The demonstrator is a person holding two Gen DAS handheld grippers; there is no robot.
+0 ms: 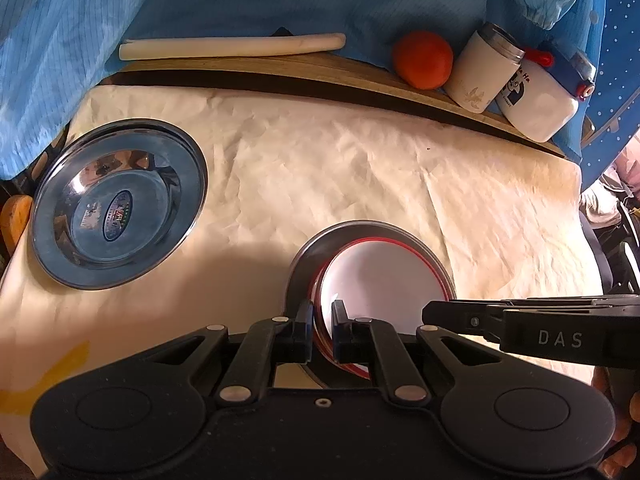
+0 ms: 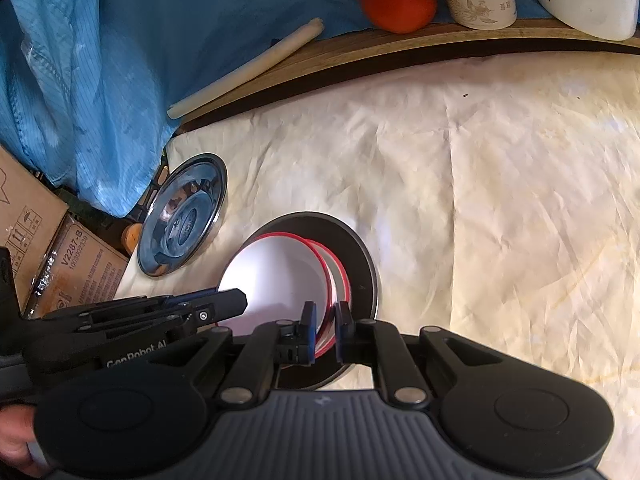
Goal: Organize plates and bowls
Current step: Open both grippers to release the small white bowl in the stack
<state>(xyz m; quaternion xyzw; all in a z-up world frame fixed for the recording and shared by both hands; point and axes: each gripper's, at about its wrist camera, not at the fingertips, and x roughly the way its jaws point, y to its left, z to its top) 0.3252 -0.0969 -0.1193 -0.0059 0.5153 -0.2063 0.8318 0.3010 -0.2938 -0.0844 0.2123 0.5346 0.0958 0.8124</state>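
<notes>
A white bowl with a red rim [image 1: 380,280] sits tilted inside a steel plate [image 1: 308,264] on the cream cloth. A second red-rimmed bowl lies under it [image 2: 338,276]. My left gripper [image 1: 322,320] is shut on the bowl's near rim. My right gripper [image 2: 325,322] is shut on the bowl's rim at the other side and shows in the left wrist view [image 1: 436,314]. The left gripper shows in the right wrist view [image 2: 236,300]. Another steel plate [image 1: 120,204] lies apart at the left; it also shows in the right wrist view [image 2: 182,214].
A wooden shelf [image 1: 320,66] at the back holds a white roll [image 1: 232,46], an orange fruit [image 1: 422,60], a white tin [image 1: 484,68] and a white bottle [image 1: 540,96]. Blue fabric [image 1: 60,60] hangs behind. Cardboard boxes [image 2: 60,256] stand at the left edge.
</notes>
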